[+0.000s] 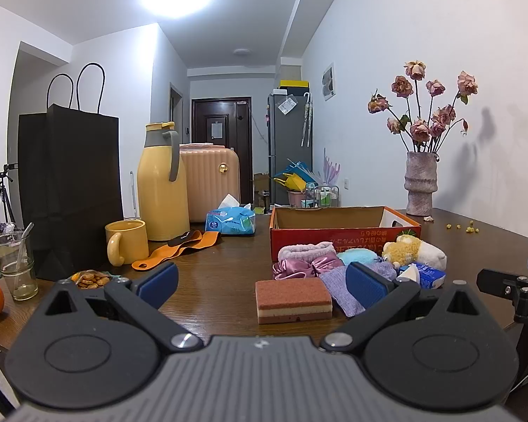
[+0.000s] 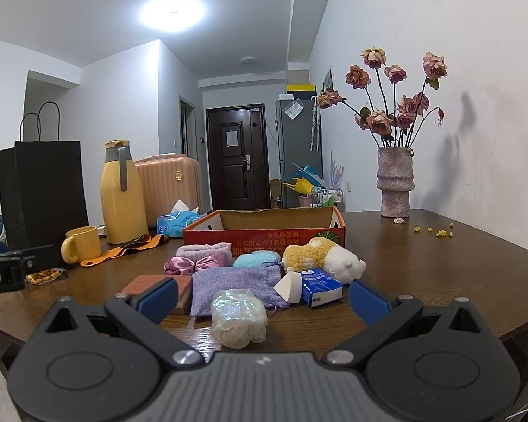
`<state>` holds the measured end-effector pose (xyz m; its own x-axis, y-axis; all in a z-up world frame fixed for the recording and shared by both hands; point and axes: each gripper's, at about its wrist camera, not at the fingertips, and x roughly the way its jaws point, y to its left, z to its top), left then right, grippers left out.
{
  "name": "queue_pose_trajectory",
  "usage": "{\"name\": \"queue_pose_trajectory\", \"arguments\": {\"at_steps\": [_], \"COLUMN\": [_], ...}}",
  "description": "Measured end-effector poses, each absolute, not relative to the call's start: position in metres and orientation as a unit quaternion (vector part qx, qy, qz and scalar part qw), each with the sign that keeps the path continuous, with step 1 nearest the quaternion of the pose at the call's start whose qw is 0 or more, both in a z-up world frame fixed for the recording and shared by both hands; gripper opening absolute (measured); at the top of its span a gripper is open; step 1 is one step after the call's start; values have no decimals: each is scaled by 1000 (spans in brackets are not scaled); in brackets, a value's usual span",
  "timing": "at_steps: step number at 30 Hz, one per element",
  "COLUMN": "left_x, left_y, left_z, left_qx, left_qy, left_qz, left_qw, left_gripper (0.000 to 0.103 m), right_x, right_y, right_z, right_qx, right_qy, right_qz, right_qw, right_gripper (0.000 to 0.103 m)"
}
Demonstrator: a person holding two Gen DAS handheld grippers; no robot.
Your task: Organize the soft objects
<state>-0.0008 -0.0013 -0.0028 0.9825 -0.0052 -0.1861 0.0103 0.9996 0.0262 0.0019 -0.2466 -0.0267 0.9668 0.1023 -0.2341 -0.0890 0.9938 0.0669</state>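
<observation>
Both the left gripper (image 1: pixel 262 283) and right gripper (image 2: pixel 264 297) gape wide, holding nothing. Before the box (image 2: pixel 264 235) lie the sponge (image 1: pixel 294 300), pouch (image 2: pixel 236 286) and what may be a wrapped bundle (image 2: pixel 238 318).

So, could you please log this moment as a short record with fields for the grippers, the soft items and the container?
left gripper: open, holding nothing, sponge between its fingers' line of sight
right gripper: open, holding nothing, clear bag just ahead
soft items: purple pouch, plush toy, satin bow, all on the table
container: cardboard box behind the pile, nothing visible inside
progress: no soft item boxed yet
</observation>
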Motion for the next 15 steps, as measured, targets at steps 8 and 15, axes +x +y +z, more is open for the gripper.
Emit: {"name": "queue_pose_trajectory", "arguments": {"at_steps": [8,15], "left_x": [0,-1], "left_y": [-2,-2], "left_z": [-4,-4], "left_qx": [13,14], "left_qy": [94,94], "left_qz": [-4,-4], "left_qw": [996,995], "left_gripper": [103,103], "right_x": [2,3], "right_y": [-246,-246], "right_z": [-27,-27], "right_qx": [27,27], "right_qy": [120,122], "right_qz": [48,48], "right_qw": [991,991], "right_gripper": [103,103]}}
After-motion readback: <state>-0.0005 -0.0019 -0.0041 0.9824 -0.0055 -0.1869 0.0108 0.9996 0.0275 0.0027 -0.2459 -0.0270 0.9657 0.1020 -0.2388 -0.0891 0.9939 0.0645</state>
